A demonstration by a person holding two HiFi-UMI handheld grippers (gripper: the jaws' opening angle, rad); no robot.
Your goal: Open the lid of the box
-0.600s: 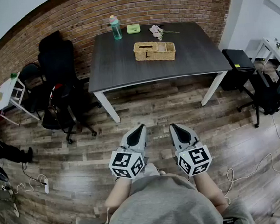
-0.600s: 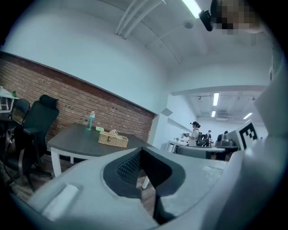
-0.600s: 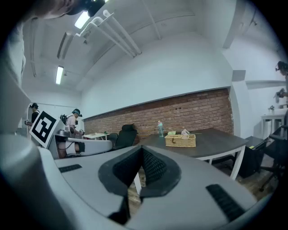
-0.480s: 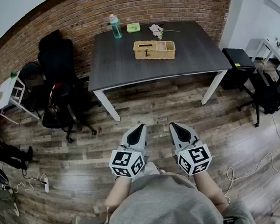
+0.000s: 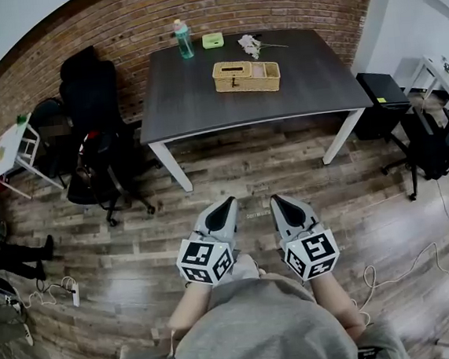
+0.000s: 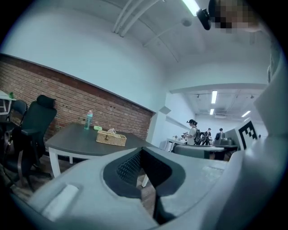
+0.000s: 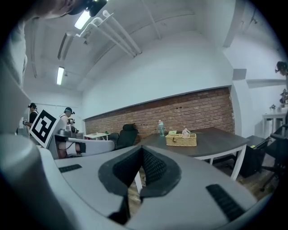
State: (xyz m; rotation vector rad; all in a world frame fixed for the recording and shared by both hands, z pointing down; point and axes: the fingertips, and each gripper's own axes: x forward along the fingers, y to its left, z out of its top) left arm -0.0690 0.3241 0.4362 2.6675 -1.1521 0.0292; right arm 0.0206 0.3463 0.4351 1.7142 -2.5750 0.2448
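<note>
The one wicker box (image 5: 246, 76), its lid (image 5: 234, 69) shut, sits mid-surface (image 5: 194, 110), well apart from me across the floor. Behind it are one bottle (image 5: 184, 40), one green tub (image 5: 213, 40) and one flower sprig (image 5: 253, 46). My left fingers (image 5: 220, 215) and right fingers (image 5: 285, 210), two pairs, are clenched on nothing. If I arrive like this, I'd likely shove the light box instead of catching its lid.

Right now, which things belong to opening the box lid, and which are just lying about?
For the job: wicker box on the table; left gripper, right gripper, both shut and empty.

Lying about: water bottle, green container, flowers, black office chair.
</note>
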